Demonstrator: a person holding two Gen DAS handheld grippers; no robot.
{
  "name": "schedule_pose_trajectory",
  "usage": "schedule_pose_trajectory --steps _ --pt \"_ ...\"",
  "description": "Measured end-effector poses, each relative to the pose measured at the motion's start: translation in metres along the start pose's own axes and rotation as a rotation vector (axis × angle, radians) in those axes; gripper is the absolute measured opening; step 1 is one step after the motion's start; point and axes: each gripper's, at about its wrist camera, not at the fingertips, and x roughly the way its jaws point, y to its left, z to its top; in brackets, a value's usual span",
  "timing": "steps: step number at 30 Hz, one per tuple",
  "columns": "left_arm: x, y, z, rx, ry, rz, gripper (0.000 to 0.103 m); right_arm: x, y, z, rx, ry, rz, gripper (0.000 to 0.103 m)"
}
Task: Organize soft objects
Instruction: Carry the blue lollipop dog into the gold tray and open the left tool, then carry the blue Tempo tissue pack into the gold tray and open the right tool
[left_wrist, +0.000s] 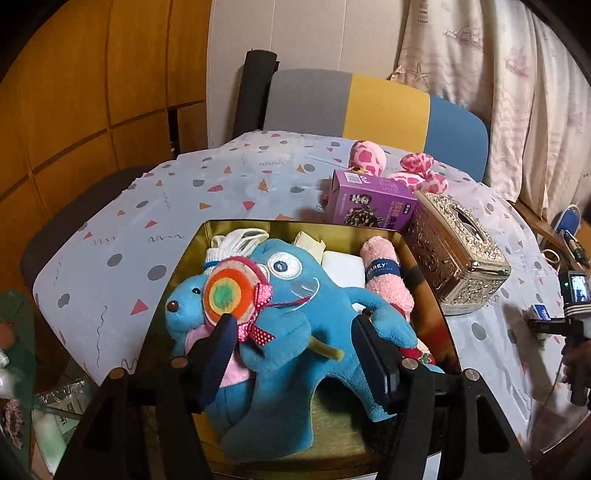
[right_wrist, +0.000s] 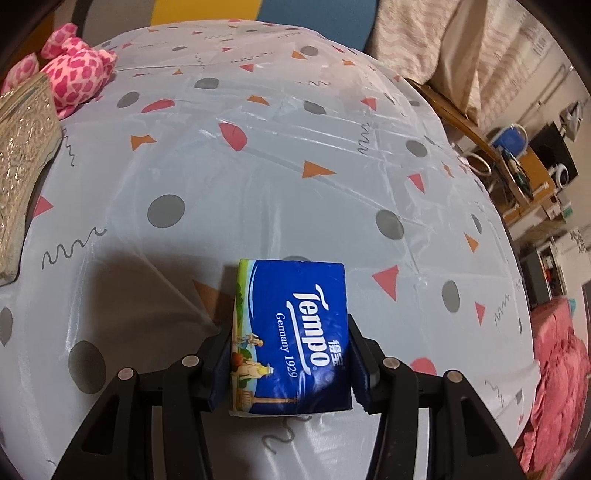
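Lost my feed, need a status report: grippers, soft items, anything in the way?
Left gripper open around blue plush in gold tin. Right gripper shut on Tempo tissue pack over table. Path clear.

Plush blue toy (left_wrist: 295, 325); glossy plastic tissue pack (right_wrist: 291, 336); embossed metal box (left_wrist: 458, 258); shiny tablecloth (right_wrist: 258, 166).

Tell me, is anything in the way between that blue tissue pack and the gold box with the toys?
Possibly. The right gripper holds the tissue pack over the table. Seen from the left wrist, the ornate metal tissue box stands beside the gold box on that side, and the blue plush fills much of the box.
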Motion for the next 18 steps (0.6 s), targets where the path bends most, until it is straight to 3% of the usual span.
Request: schedule_pose_trajectory --steps 7,18 --pt "0.003 0.001 -0.001 -0.011 0.0 0.01 0.07 -0.007 0.0 -0.008 0.055 0.073 0.044 0.052" --pt "-0.003 -0.002 0.001 -0.019 -0.027 -0.001 0.076 -0.032 0.038 -0.037 0.026 0.116 0.23 0.052"
